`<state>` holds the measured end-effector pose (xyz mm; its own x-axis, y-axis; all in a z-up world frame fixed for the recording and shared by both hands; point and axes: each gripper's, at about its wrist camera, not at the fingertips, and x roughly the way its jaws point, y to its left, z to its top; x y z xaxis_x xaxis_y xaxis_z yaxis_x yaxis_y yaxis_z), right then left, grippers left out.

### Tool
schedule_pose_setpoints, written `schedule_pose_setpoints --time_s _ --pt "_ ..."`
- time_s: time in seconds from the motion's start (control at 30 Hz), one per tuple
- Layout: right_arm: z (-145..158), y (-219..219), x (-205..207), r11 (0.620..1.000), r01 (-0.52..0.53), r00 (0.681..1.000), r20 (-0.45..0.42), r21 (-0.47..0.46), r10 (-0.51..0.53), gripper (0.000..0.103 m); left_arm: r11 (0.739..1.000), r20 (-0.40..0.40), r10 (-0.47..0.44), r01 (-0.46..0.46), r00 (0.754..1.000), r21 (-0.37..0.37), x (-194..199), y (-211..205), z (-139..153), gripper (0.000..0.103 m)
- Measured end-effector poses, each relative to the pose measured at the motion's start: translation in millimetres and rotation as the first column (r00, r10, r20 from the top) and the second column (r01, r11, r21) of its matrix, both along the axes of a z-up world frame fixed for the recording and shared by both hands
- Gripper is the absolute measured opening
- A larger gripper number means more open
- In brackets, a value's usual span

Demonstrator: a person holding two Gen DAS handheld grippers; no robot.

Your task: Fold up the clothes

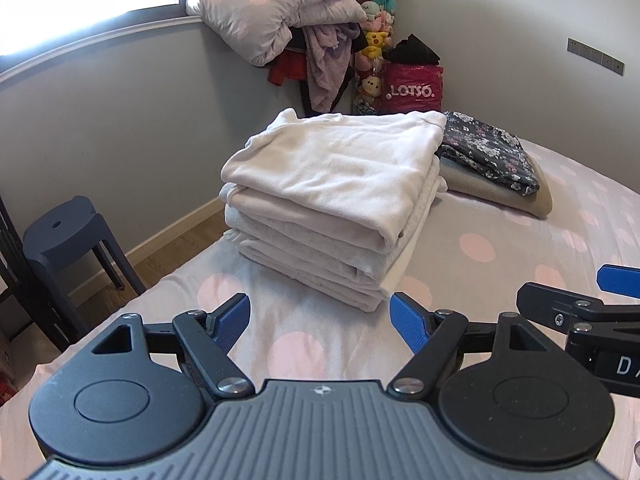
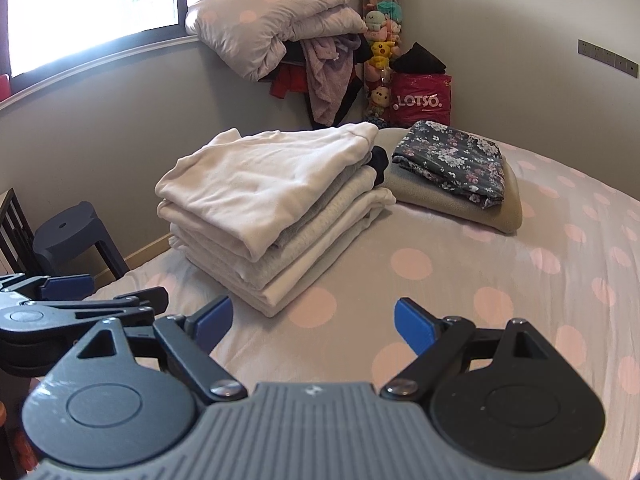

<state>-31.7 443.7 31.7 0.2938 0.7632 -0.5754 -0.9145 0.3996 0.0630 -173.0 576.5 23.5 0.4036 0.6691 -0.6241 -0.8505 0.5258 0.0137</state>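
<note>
On the bed (image 1: pixel 520 248), which is covered by a grey sheet with pink dots and is cut off at the edges of both views, two piles of folded clothes are seen. The bigger one is a stack of white folded clothes (image 1: pixel 332 200), set near the bed's left edge. How many pieces are in it cannot be counted for sure. From the right wrist view a dark piece (image 2: pixel 380 162) is seen tucked in at the back of the stack; it is hidden in the left wrist view. Just beside the stack, to the right, a flowered dark cloth (image 2: pixel 452 160) is laid on a beige folded piece (image 2: pixel 508 208). A rolled quilt (image 1: pixel 276 8) is piled by the window. One dark stool (image 1: pixel 68 232) is seen on the floor, partly cut off. The left gripper (image 1: pixel 320 320) and the right gripper (image 2: pixel 314 320) are held above the sheet in front of the stack. Both are spread wide, and nothing is pinched.
</note>
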Motion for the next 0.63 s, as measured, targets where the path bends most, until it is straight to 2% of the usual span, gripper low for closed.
schedule_pose_setpoints --time_s 0.63 --pt "-10.4 1.0 2.2 1.000 0.000 1.000 -0.019 -0.031 -0.001 0.090 1.000 -0.005 0.002 -0.002 1.000 -0.023 -0.1 -1.1 -6.0 0.076"
